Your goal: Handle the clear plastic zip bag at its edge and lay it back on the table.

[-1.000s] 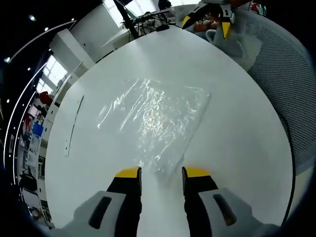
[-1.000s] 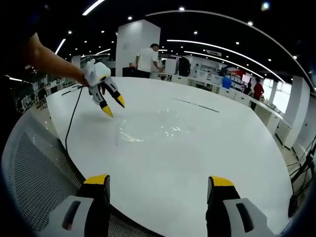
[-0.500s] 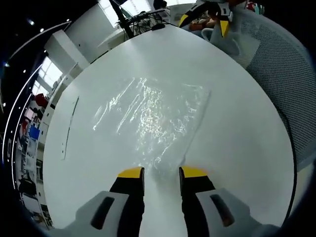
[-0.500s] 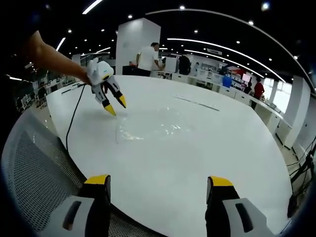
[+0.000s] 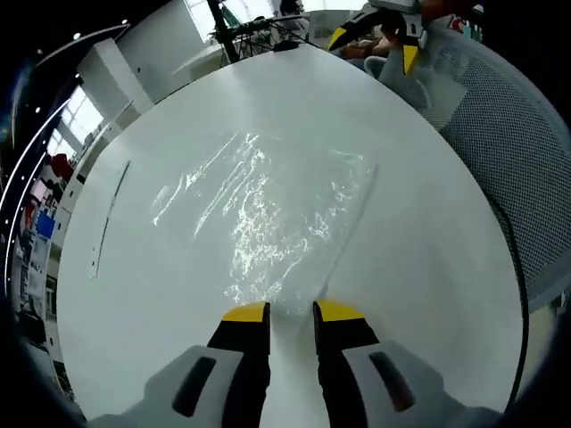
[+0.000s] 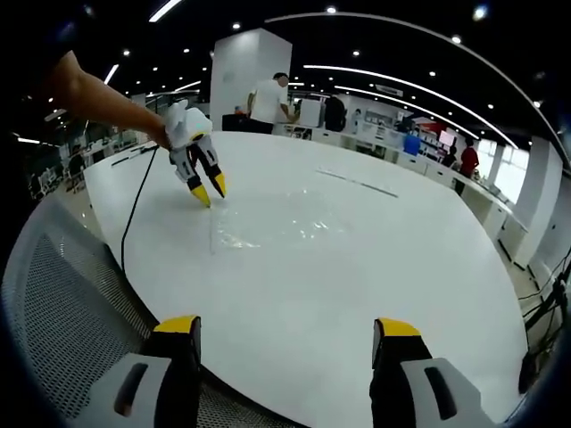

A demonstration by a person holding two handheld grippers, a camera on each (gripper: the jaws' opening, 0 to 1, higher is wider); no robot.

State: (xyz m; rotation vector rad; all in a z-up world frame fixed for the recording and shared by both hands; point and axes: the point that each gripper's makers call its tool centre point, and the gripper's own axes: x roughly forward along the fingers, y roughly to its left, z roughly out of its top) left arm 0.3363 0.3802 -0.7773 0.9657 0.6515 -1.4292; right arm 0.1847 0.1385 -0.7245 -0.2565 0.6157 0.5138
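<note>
Nearest us, our left gripper point(image 5: 290, 310), its yellow-tipped jaws drawn close with only a narrow gap, hovered at the near corner of the clear, crinkled plastic zip bag point(image 5: 268, 214), which lay flat on the round white table point(image 5: 428, 267). We judged the step to be reaching for the bag's edge; the next move called for pinching that thin corner without sliding it. Farther back, our right gripper point(image 6: 285, 325) waited with jaws wide apart.

One clear plastic zip bag point(image 5: 268, 214) lies on one white table point(image 5: 428, 241). Two yellow-tipped tongs: the left tongs point(image 5: 290, 312) and the right tongs point(image 6: 285, 328). One mesh chair point(image 5: 513, 134).
</note>
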